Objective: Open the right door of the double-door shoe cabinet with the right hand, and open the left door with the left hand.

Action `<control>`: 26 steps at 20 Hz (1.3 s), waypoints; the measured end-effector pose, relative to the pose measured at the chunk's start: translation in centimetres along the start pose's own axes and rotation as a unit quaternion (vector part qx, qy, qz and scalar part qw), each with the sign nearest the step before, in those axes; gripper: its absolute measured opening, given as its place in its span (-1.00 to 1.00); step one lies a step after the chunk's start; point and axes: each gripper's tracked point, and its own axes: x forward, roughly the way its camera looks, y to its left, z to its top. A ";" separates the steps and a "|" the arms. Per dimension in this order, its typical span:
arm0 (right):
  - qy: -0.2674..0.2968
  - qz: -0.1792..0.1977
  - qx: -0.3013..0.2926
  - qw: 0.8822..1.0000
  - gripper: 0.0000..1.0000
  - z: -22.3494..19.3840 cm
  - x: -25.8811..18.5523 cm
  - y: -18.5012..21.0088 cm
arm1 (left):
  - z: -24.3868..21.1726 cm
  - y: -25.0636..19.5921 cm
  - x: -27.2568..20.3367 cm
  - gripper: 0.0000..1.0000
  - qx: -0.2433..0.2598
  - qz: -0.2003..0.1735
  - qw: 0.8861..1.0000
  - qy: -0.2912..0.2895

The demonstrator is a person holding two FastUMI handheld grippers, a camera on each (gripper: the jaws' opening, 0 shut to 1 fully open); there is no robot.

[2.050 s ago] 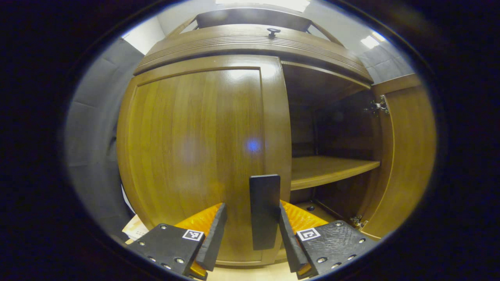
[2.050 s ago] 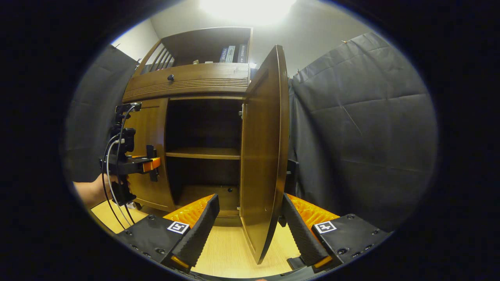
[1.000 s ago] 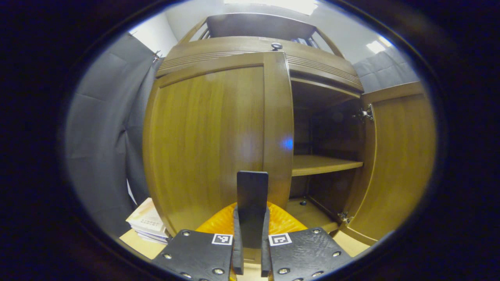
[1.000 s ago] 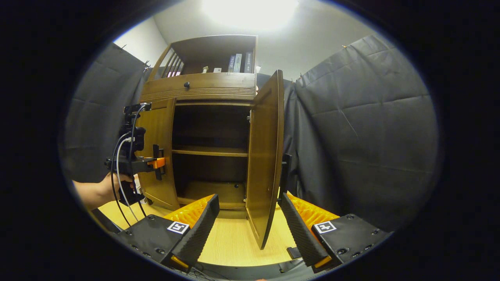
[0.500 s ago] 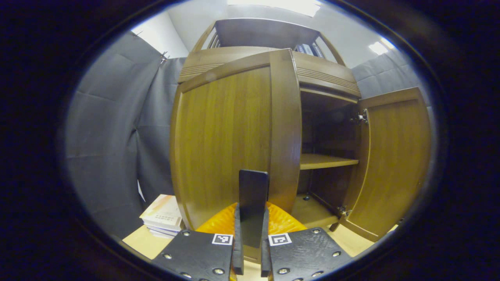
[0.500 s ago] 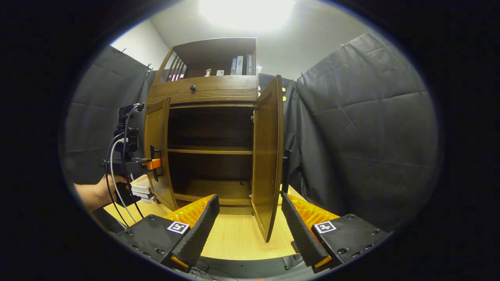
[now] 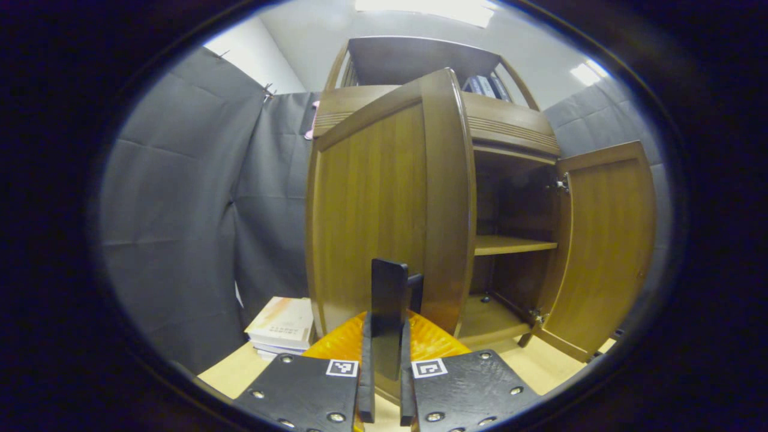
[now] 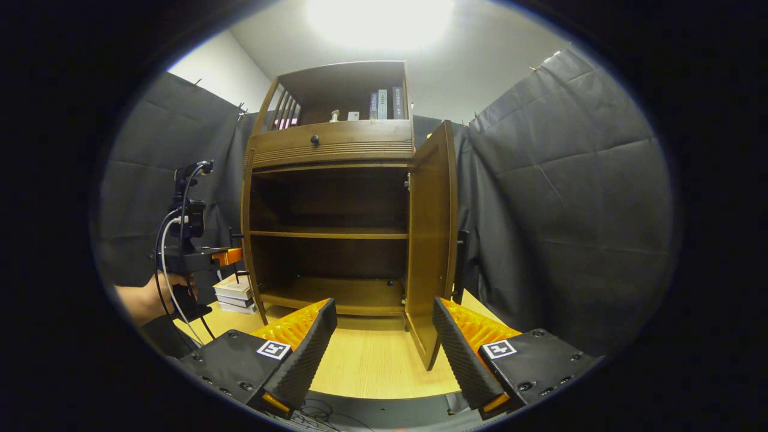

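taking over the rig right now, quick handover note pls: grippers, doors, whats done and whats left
Left gripper: shut on the left door's handle.
Right gripper: open, holding nothing, back from the right door.
Left door: swung well out; from the right gripper view it stands edge-on to the cabinet.
Right door: wide open, with its handle on the far face.
Shelf and cabinet floor look bare.
Done: both doors are open.
Left: probably just release the left handle and back the left gripper away.

The left gripper view sits close against the left door (image 7: 384,198); the right gripper view faces the cabinet (image 8: 336,210) from farther back, seemingly head-on; both share its shelves.
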 end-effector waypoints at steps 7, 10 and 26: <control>-0.004 0.027 0.005 1.000 1.00 -0.1 -0.2 1.6 | 0.0 4.4 -2.6 -0.63 0.005 0.037 0.999 0.004; -0.005 0.031 0.005 1.000 0.99 -0.1 -0.2 1.6 | 0.2 5.7 -3.5 -0.63 0.010 0.048 0.999 0.001; -0.014 0.053 0.011 0.998 0.93 0.4 0.5 3.2 | 0.7 17.1 -10.2 -0.64 0.021 0.159 0.987 -0.014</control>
